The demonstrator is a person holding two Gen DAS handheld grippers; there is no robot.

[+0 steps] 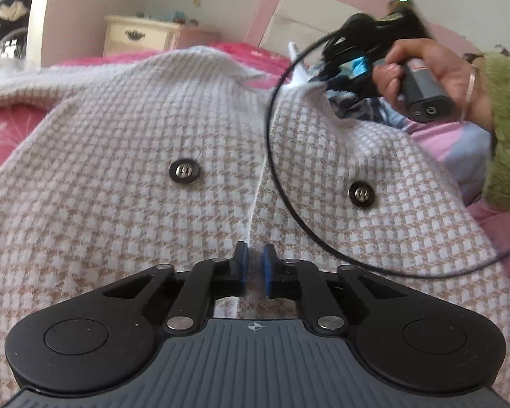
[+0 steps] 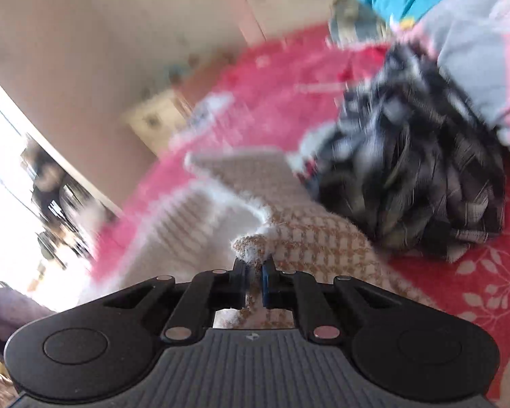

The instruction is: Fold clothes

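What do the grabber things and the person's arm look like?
Each hand-held gripper is black, with two round discs, silver rivets, a ribbed grey body bearing a small crosshair mark, and blue pads on its fingertips. A thin black cable loops across the left wrist view. The person's hand wears a thin bangle and a fuzzy green sleeve.

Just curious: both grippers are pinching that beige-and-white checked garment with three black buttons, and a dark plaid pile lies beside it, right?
Nearly. The left wrist view shows only two black buttons on the checked garment, not three. The rest holds.
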